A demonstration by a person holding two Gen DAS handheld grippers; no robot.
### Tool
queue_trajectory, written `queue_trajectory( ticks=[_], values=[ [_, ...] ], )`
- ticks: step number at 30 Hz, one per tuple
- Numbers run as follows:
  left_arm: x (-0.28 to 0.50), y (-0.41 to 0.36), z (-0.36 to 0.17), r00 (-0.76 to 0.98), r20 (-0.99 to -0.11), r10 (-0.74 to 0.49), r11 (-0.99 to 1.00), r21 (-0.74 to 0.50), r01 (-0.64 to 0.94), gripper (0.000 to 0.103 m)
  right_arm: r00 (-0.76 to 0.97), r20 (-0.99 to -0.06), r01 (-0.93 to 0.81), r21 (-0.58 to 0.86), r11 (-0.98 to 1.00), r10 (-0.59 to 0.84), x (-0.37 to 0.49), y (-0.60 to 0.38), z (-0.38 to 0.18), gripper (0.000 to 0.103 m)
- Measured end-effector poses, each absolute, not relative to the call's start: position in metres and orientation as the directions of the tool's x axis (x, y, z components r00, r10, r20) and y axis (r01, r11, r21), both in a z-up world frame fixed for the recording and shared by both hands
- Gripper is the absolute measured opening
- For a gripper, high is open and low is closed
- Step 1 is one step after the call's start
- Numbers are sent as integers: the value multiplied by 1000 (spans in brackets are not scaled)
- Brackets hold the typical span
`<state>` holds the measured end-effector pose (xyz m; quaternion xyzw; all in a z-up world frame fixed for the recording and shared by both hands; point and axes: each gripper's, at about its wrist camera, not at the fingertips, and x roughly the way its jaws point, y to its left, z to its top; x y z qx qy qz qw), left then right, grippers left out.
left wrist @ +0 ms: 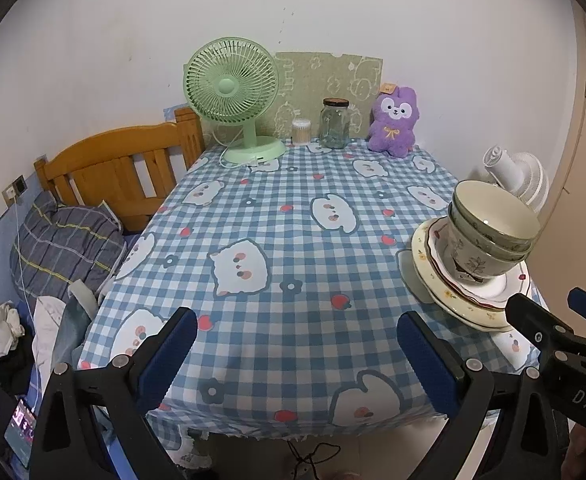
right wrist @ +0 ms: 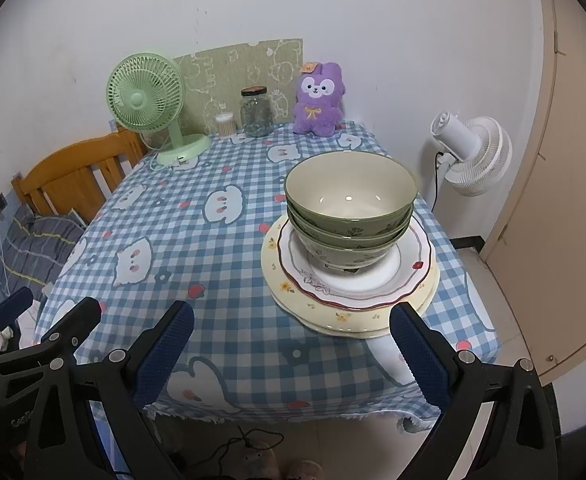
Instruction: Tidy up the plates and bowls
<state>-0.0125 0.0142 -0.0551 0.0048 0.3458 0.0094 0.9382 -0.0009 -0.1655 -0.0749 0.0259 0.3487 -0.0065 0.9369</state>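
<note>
Three nested green bowls (right wrist: 349,208) stand on a stack of plates (right wrist: 345,300): a white red-rimmed plate on cream floral plates, near the table's front right edge. The stack also shows at the right of the left wrist view, bowls (left wrist: 489,236) on plates (left wrist: 465,300). My right gripper (right wrist: 291,344) is open and empty, just in front of the plates at the table's front edge. My left gripper (left wrist: 297,344) is open and empty over the front middle of the blue checked tablecloth (left wrist: 277,240). The right gripper (left wrist: 553,320) shows beside it.
At the table's back stand a green fan (right wrist: 149,100), a cotton swab box (right wrist: 226,124), a glass jar (right wrist: 257,112) and a purple plush (right wrist: 319,98). A wooden bed headboard (left wrist: 121,168) with bedding lies left. A white fan (right wrist: 473,152) and a door (right wrist: 565,160) are right.
</note>
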Motion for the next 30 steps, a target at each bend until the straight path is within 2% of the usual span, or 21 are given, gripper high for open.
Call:
queue_trajectory(
  ticks=[30],
  values=[
    [-11, 14, -38, 817, -575, 46, 999, 26, -37, 101, 794, -607, 9, 69, 998, 35, 6, -168, -61, 100]
  ],
)
